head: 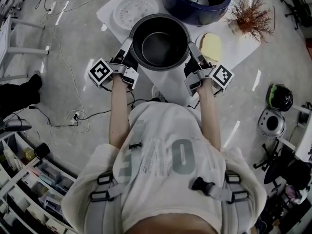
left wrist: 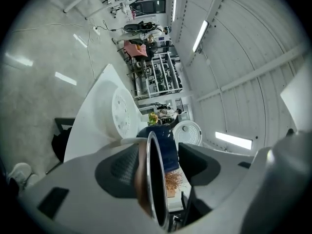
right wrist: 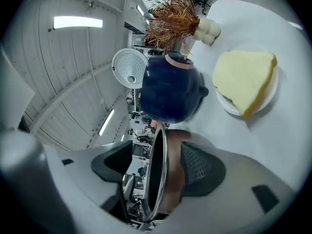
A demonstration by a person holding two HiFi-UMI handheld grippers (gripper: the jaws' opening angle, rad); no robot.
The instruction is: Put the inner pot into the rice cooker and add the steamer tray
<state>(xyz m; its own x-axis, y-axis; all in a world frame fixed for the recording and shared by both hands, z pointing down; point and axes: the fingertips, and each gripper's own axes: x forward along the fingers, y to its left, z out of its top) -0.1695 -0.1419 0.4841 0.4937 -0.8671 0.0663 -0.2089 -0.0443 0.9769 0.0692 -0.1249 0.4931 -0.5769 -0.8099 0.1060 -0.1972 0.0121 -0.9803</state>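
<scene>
Forearms reach forward from the person's chest, with a gripper in each hand. The left gripper point(head: 128, 48) and the right gripper point(head: 191, 50) flank the inner pot point(head: 160, 47) on opposite sides. The pot stands mouth up at the near corner of the white table point(head: 109, 11), dark inside and coppery outside.

Left gripper view: the jaws straddle the pot's wall. The outer ribbed pad lies against the copper side, and the inner jaw stands just off the rim with a sliver of gap. It is not clamped.

Right gripper view: the same arrangement, mirrored. The outer pad touches the wall and the inner jaw is slightly clear of it. The jaws are fairly wide and nothing is gripped.

Just beyond the pot on the right, a yellow wedge point(head: 211, 45) lies on a white plate point(right wrist: 223, 103). Beyond on the left, the steamer tray point(head: 136, 11), a white perforated disc, lies flat on the table.

Farther back, the navy rice cooker point(head: 217, 6) stands with its lid point(right wrist: 129, 67) raised and its cavity open. A dried reddish sprig point(head: 251, 16) stands near the cooker on the right.
</scene>
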